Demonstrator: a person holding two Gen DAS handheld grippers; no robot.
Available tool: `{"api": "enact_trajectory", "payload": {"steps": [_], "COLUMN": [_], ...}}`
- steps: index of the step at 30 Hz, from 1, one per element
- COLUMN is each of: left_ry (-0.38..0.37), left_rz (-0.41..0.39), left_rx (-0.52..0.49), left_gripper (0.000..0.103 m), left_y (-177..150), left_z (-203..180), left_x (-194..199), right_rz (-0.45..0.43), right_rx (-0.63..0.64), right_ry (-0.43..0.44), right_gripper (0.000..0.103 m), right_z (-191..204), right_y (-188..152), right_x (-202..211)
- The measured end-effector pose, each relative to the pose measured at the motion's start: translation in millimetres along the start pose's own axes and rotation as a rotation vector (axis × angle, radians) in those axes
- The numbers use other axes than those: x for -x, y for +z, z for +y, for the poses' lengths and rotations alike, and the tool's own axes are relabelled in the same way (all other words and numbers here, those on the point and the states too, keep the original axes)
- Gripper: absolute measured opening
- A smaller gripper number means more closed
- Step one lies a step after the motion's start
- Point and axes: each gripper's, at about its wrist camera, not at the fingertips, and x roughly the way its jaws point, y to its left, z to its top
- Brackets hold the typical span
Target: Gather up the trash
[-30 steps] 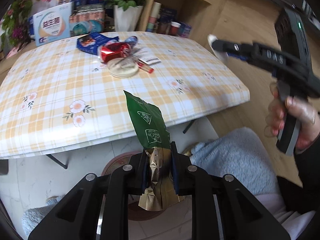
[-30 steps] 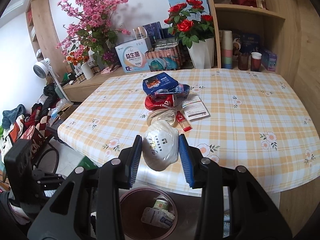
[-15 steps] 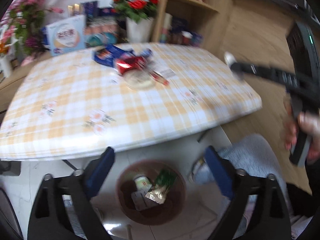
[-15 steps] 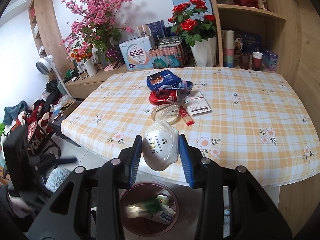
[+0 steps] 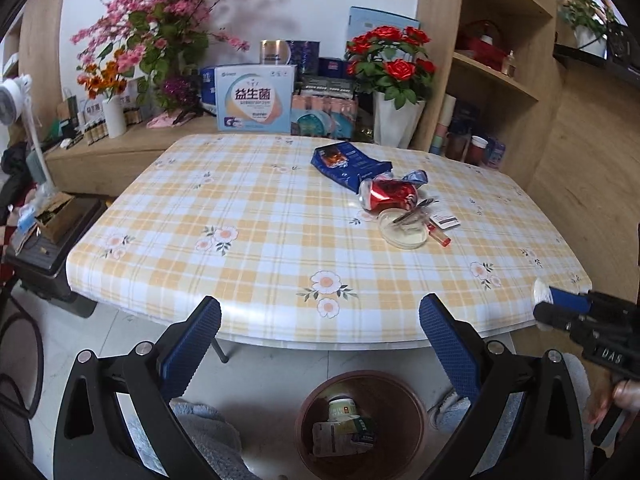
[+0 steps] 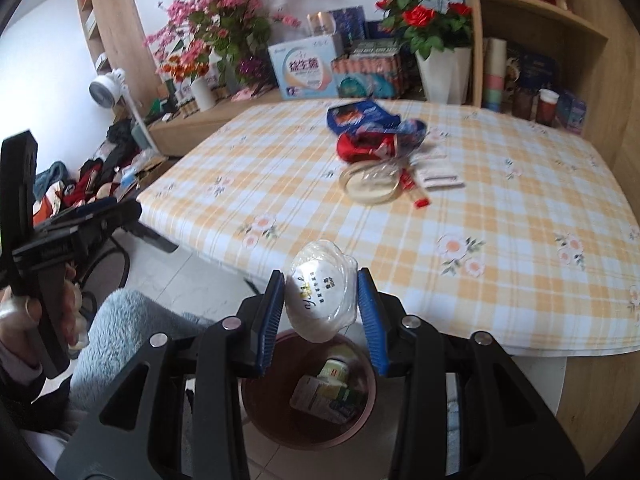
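Note:
My left gripper (image 5: 320,332) is wide open and empty, above the brown round bin (image 5: 414,412) on the floor by the table edge. The bin holds a green-and-gold wrapper (image 5: 352,432) and a small jar (image 5: 342,406). My right gripper (image 6: 322,300) is shut on a white crumpled plastic wrapper (image 6: 322,290), held just above the bin (image 6: 256,408). On the checked table (image 5: 248,216) lie a crushed red can (image 5: 390,194), a blue packet (image 5: 344,162), a clear round lid (image 5: 404,230) and a small red stick (image 5: 440,236).
A rose pot (image 5: 396,120), boxes and flowers stand behind the table. Wooden shelves (image 5: 500,76) rise at right. Clutter and a black box (image 5: 48,240) sit on the floor at left. My grey fleece knees (image 6: 120,344) flank the bin.
My left gripper opened and dropped the green-and-gold wrapper into the bin, then tilted up toward the table. My right gripper moved down over the bin, still holding the white wrapper.

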Motion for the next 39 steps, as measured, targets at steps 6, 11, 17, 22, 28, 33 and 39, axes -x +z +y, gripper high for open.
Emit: {"api": "enact_trajectory", "payload": {"steps": [6,11,17,22,28,33,39], "left_ry": [0.01,0.022,0.028,0.031,0.028,0.033,0.038], "left_rz": [0.021,0.022,0.014,0.014,0.019,0.02,0.025], "left_rx": [0.067,0.081,0.103,0.108,0.097,0.099,0.103], "left_gripper": [0.097,0.097,0.097,0.097,0.097,0.097,0.097], "left_y": [-6.4,-7.2,-7.2,-7.8,-9.5,-10.3,-11.8], "left_z": [17.0,22.0,27.4,28.7,26.3,26.9,28.4], "left_x": [-3.7,-2.7,-0.3,-0.6,-1.9,-2.9,-5.7], "right_rz": [0.043,0.06,0.096,0.134,0.128,0.057,0.017], "right_rx": [0.026,0.035,0.052,0.072,0.06,0.038,-0.021], "right_ry": [0.019,0.028,0.05,0.053,0.031,-0.052,-0.159], "right_gripper": [0.04,0.04,0.04,0.041,0.065,0.095,0.097], "right_z": [12.6,17.9,28.2,36.4,34.2,21.4,-12.8], "right_y": [-5.8,-7.1,-12.8,-23.3,-25.9,-17.1,-4.4], "right_x": [-10.4,-14.7,-21.5,-25.4,-24.3,-13.5,-5.8]}}
